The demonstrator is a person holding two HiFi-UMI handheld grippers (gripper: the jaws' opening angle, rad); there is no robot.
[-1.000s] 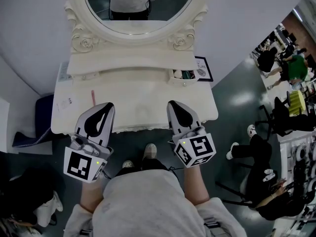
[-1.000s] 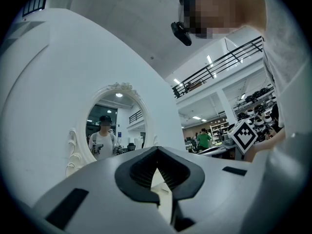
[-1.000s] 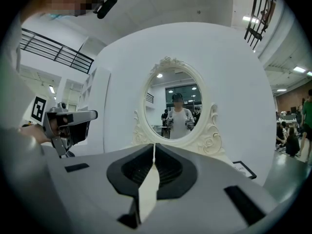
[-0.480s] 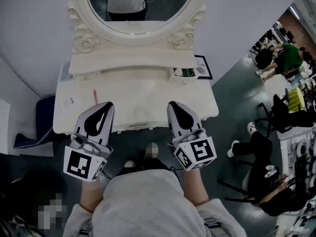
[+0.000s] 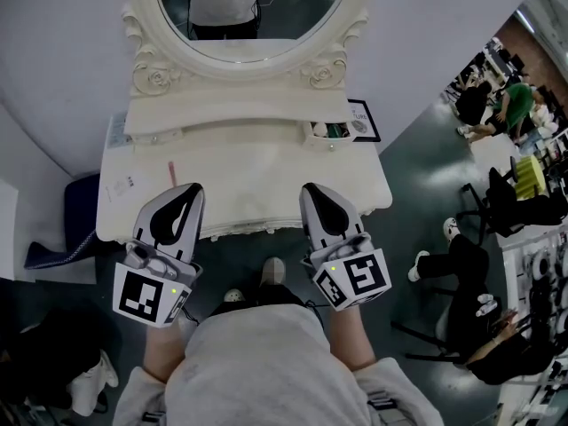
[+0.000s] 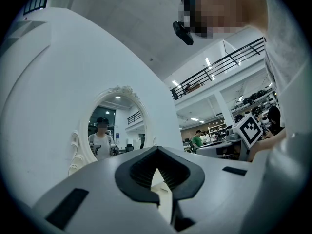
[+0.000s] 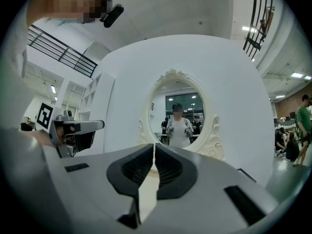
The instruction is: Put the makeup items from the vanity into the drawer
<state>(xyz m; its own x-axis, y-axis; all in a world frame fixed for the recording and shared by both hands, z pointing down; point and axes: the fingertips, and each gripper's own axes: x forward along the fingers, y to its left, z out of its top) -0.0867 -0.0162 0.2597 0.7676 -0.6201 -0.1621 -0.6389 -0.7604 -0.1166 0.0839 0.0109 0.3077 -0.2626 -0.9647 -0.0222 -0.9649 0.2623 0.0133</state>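
The white vanity [image 5: 257, 171] stands in front of me in the head view. A thin pink stick [image 5: 169, 174] lies on its left half. A small drawer [image 5: 330, 134] on the raised back shelf at the right stands open, with small dark and green items inside. My left gripper [image 5: 196, 188] hangs over the vanity's front edge, just right of the pink stick, jaws shut and empty. My right gripper [image 5: 307, 187] hovers over the front edge right of centre, also shut on nothing. The left gripper [image 6: 157, 149] and the right gripper [image 7: 154, 145] both show closed tips in their own views.
An oval mirror [image 5: 253, 7] in an ornate frame rises behind the shelf. A small card [image 5: 118, 185] lies at the vanity's left end, and a framed sign [image 5: 363, 121] stands beside the open drawer. A dark blue object [image 5: 75, 209] sits left of the vanity. Seated people and chairs [image 5: 497, 211] are at the right.
Both grippers hold the same place and stay shut. Only the head view shifts slightly and a foot below the vanity moves.
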